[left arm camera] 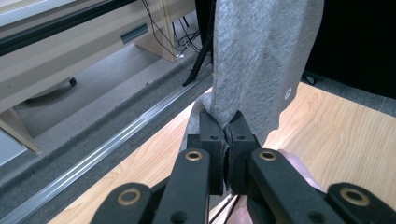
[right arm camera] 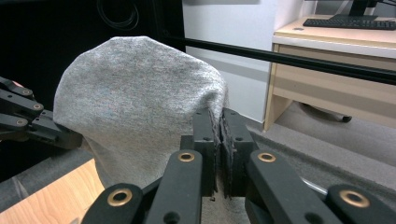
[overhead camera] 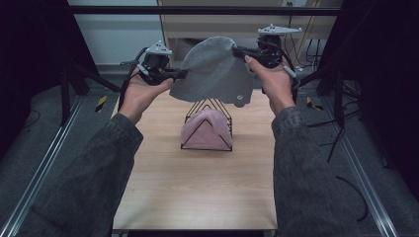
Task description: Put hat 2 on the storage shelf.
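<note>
Sleeved forearms (overhead camera: 104,163) first; left gripper (overhead camera: 182,74), right gripper (overhead camera: 238,50) pinching grey hat (overhead camera: 213,69) above wire rack (overhead camera: 207,126); could snag, descending off-centre.

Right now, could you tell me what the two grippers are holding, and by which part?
Both hold one grey hat in the air: the left gripper pinches its left edge, the right gripper its upper right edge.

We count two beanies: one grey beanie (overhead camera: 213,69) at upper centre of the high view and one pink beanie (overhead camera: 206,129) at mid-frame. We see one black wire rack (overhead camera: 207,106), one wooden table (overhead camera: 197,187), two grippers, left gripper (overhead camera: 182,73) and right gripper (overhead camera: 237,50), and two hands
</note>
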### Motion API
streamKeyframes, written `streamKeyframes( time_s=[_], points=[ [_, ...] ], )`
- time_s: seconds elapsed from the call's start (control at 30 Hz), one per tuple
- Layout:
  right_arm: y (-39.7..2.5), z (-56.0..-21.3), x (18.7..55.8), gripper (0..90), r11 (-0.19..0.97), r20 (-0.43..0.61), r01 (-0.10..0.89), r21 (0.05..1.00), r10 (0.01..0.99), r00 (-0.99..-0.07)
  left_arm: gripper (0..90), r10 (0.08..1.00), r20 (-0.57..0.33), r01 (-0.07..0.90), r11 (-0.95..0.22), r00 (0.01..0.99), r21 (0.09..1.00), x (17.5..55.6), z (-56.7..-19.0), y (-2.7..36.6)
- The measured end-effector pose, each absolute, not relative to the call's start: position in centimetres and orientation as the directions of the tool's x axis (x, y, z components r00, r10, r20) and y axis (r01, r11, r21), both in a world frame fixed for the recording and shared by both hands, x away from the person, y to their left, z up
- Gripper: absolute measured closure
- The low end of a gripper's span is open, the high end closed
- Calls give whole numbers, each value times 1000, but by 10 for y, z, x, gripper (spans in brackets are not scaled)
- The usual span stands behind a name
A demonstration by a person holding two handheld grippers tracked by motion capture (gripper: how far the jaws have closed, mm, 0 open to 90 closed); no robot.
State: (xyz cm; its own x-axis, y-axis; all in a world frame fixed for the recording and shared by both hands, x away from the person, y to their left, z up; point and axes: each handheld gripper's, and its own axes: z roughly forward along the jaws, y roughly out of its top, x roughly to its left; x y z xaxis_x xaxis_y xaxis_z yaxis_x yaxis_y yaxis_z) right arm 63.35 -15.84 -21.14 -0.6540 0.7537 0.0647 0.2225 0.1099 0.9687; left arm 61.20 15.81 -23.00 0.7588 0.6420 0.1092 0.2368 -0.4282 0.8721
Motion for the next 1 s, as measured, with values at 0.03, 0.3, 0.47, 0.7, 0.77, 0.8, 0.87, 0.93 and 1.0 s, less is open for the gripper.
streamKeyframes(
  time_s=[0.03,0.3,0.47,0.7,0.77,0.8,0.87,0.93,1.0],
  points=[
    [-158,-211,633,863,109,65,222,969,754,-654,876,642,114,235,-431,758,871,611,-230,158],
    [-151,-214,630,862,147,39,227,963,755,-654,874,649,127,245,-452,750,858,617,-243,161],
    [-151,-227,636,861,161,44,256,953,762,-646,875,658,124,264,-459,743,848,624,-254,160],
    [-148,-238,644,861,174,44,275,946,768,-639,875,681,109,298,-451,724,841,636,-270,160],
    [-146,-243,644,861,183,42,280,942,766,-641,875,681,105,306,-455,725,836,636,-275,160],
    [-145,-245,644,861,188,40,281,941,765,-643,875,681,107,308,-459,724,833,635,-278,160],
    [-144,-250,642,861,192,38,284,940,764,-644,875,681,103,313,-459,725,831,633,-282,161],
    [-144,-253,641,862,193,40,287,938,764,-644,875,680,108,312,-464,725,829,630,-284,161],
    [-143,-255,638,862,198,39,293,936,765,-643,875,678,108,310,-465,727,830,627,-286,161]
  ],
)
